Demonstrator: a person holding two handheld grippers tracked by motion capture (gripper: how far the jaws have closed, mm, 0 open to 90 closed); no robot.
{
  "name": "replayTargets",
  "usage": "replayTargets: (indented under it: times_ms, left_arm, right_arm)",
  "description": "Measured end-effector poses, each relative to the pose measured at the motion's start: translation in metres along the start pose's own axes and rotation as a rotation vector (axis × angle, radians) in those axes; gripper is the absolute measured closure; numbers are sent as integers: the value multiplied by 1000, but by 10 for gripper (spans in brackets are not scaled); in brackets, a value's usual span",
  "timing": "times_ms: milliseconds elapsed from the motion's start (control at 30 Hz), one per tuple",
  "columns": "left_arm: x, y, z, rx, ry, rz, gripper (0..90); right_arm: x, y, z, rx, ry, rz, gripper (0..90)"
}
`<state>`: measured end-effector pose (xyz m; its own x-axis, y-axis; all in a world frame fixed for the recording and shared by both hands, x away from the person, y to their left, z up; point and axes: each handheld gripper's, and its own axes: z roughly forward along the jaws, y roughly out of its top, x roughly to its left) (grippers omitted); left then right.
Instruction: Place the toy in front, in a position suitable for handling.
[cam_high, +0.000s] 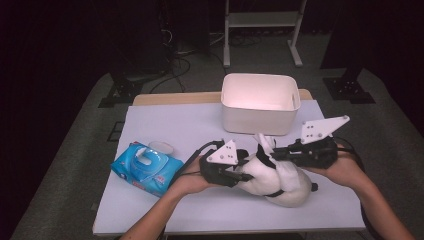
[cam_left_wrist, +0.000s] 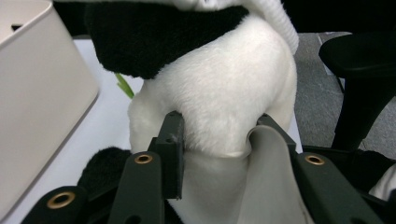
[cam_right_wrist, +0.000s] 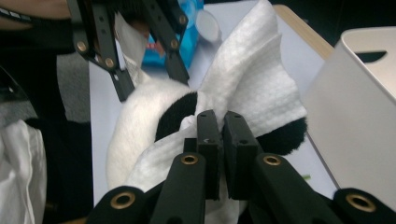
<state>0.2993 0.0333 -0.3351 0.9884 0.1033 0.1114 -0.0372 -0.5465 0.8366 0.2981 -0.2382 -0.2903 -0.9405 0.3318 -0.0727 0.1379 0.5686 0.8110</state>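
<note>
At the frame's lower centre on the table (cam_high: 200, 210), the left tongs (cam_left_wrist: 219, 135) pinch the black-and-white plush toy (cam_high: 280, 182), the right tongs (cam_right_wrist: 219, 135) clamp a white wipe (cam_right_wrist: 252, 88), with a white plastic bin (cam_high: 260, 102) just behind and a blue wipes pack (cam_high: 145, 167) left.

One plush panda (cam_high: 280, 180), one bin (cam_high: 260, 102), one wipes pack (cam_high: 145, 169).
</note>
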Motion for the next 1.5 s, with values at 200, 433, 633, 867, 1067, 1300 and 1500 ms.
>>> replayTargets:
  times_ms: [200, 433, 633, 867, 1067, 1300, 1500]
  left_arm:
    - [0, 16, 12, -10, -24, 29, 391]
    - [10, 2, 13, -38, -26, -45, 201]
    - [9, 14, 20, -78, 5, -14, 508]
    - [8, 24, 26, -49, 0, -17, 519]
    - [9, 43, 33, -18, 4, 7, 522]
    - [9, 64, 48, 3, -17, 35, 523]
    - [12, 68, 53, 1, -37, 24, 419]
  right_arm:
    - [-2, -18, -19, 16, -31, 22, 860]
    - [-5, -44, -23, 115, -77, 45, 859]
    - [-9, -61, -22, 27, -39, 126, 859]
    - [-10, -49, -44, -119, 10, 143, 859]
    - [-3, -15, -39, -62, -15, 41, 858]
    - [-9, -10, -45, -22, -59, 22, 859]
    - [-15, -29, -46, 18, -68, 64, 860]
